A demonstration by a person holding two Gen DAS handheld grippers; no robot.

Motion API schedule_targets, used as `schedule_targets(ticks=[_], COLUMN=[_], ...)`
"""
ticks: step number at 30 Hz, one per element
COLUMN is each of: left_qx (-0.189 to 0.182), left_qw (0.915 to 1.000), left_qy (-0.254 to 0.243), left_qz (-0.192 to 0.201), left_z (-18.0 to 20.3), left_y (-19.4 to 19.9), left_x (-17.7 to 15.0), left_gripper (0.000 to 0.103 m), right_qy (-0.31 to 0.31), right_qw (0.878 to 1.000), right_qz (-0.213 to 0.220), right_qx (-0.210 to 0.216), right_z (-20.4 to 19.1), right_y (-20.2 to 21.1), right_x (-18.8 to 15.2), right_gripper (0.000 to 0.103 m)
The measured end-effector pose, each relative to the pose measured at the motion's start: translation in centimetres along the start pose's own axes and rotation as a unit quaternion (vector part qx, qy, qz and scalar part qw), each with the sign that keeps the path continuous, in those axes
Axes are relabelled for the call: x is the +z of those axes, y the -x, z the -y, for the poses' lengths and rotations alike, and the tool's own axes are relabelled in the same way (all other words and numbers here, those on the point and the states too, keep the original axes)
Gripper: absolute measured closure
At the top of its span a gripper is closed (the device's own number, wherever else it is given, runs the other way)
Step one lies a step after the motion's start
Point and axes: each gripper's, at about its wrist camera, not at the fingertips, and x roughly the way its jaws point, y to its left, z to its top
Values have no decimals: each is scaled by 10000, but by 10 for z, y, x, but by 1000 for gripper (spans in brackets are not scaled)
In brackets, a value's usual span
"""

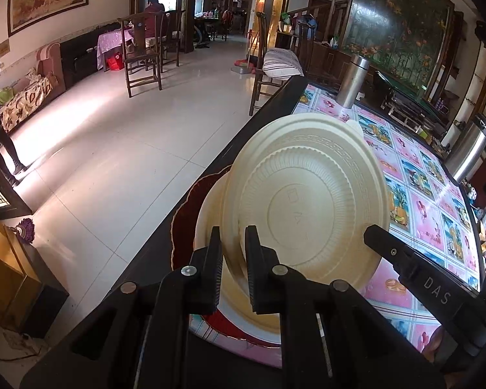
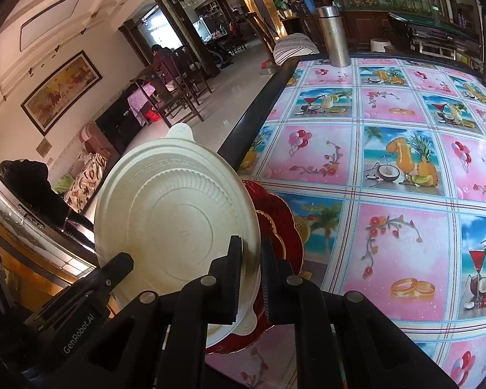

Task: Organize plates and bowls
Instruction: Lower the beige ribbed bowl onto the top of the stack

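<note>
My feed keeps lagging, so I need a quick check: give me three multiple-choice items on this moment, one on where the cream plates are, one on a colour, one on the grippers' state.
1. Where does the red plate lie?
A. on the floor
B. on the table near its dark edge
C. on a chair

2. What colour is the plate under the cream ones?
A. dark red with a gold rim
B. blue
C. green

3. How is the tilted cream plate held?
A. by no gripper
B. lying flat, untouched
C. both grippers clamp its rim

Answers:
1 B, it sits on the patterned table by the black border.
2 A, red shows beneath the lower cream plate.
3 C, the left gripper and right gripper each pinch its edge.
</note>
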Motion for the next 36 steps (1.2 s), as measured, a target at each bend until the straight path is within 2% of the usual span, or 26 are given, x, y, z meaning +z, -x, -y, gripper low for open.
schedule_targets(ticks=[13,16,18,20,21,24,26,28,29,32,36], left_qx=[41,-112,45,76,70,235,317,321,338,348,339], left_qw=[9998,9999,9999,9995,9989,9970,9963,9964,9965,9968,9968], left_qy=[-174,-68,-12,136,232,356,385,412,415,448,489], left_qz=[75,58,144,291,401,650,703,667,641,560,539], left_z=[-1,-8,-15,-25,-31,-44,-50,-53,-55,-58,-61], left_y=[10,15,21,30,36,47,49,46,44,38,38], left_x=[3,6,9,13,14,19,21,20,19,18,15], left_gripper=[91,91,80,46,42,41,41,41,41,41,41], right_qy=[-69,-33,-26,-21,-37,62,114,373,487,656,675], right_qw=[10000,9999,9999,9997,9997,9998,9997,9985,9976,9956,9933], right_qz=[38,70,83,129,137,8,-8,117,197,389,760], right_qx=[-46,-79,-104,-188,-200,-204,-199,-382,-447,-546,-548], right_z=[6,5,5,6,6,4,-1,-11,-16,-23,-19], right_y=[-2,-2,-2,-1,-2,-7,-7,-3,0,12,35], right_x=[3,3,3,3,4,5,4,2,1,1,2], right_gripper=[92,92,92,92,92,92,87,86,78,62,58])
